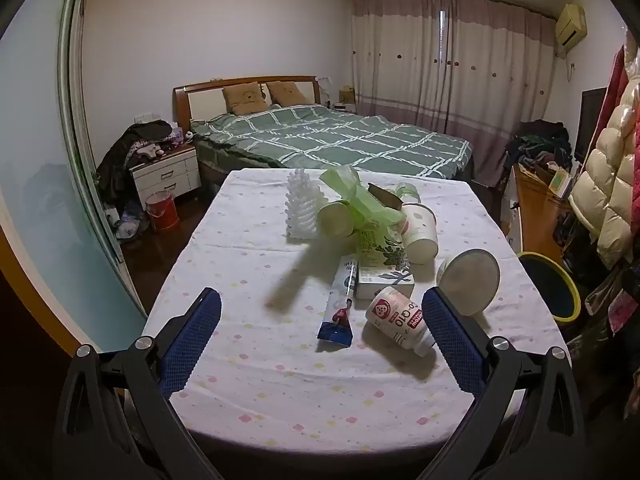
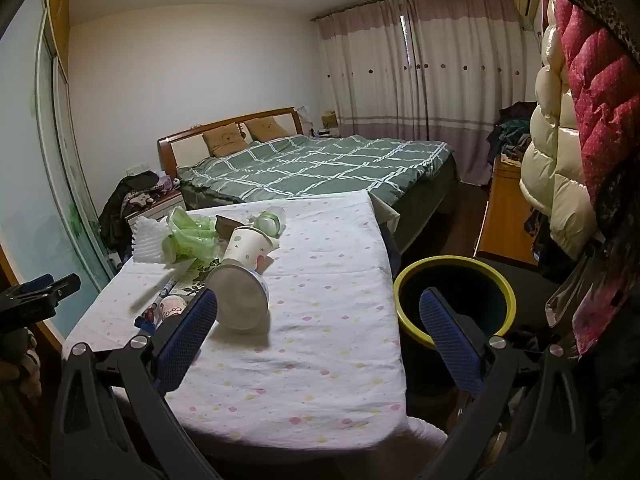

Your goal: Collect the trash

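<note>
Trash lies on a table with a flowered white cloth (image 1: 248, 360): a white bottle (image 1: 398, 322) on its side, a blue tube (image 1: 340, 306), a green-printed carton (image 1: 382, 268), paper cups (image 1: 418, 228), a cup on its side (image 1: 472, 280), green plastic wrap (image 1: 356, 196) and white foam netting (image 1: 302, 204). My left gripper (image 1: 320, 308) is open and empty, above the near table; the bottle lies by its right finger. My right gripper (image 2: 320, 312) is open and empty over the table's right edge, with the tipped cup (image 2: 240, 296) by its left finger. A yellow-rimmed bin (image 2: 452, 296) stands on the floor to the right.
A bed with a green checked cover (image 1: 332, 140) lies beyond the table. A nightstand (image 1: 166, 172) and a red bucket (image 1: 162, 212) stand at the left. Hanging coats (image 2: 568, 152) crowd the right side, near a wooden cabinet (image 2: 504, 208). The left gripper shows at the right wrist view's left edge (image 2: 36, 296).
</note>
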Demonstrator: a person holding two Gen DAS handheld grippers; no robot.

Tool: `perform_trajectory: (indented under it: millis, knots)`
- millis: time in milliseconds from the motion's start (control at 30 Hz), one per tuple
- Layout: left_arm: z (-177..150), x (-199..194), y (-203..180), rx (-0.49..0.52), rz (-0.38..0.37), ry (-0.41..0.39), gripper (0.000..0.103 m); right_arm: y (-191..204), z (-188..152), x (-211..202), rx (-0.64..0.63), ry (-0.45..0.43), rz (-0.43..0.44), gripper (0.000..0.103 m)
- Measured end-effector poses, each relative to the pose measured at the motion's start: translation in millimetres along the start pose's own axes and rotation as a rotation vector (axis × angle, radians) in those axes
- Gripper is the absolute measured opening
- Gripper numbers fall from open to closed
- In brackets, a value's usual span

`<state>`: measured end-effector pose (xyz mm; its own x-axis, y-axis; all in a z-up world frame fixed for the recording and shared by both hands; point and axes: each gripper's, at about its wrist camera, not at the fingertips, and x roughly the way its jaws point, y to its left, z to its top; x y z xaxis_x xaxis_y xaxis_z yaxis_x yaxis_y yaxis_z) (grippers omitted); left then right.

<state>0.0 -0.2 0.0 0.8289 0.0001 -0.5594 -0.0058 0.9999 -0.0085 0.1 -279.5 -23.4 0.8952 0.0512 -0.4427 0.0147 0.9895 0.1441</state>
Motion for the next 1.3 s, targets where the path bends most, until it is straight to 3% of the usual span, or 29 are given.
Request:
perform_trajectory:
  millis: [300, 1300]
  knots:
    - [-1.0, 1.7, -5.3, -0.002, 0.026, -0.009, 0.099, 1.6, 0.1, 5.9, -0.004, 0.011, -0.001, 0.097]
    - [-1.3, -0.2, -0.4, -0.013, 0.008, -0.011, 0.099, -3.4, -0.5, 4.0, 0.008, 0.005, -0.011, 0.097]
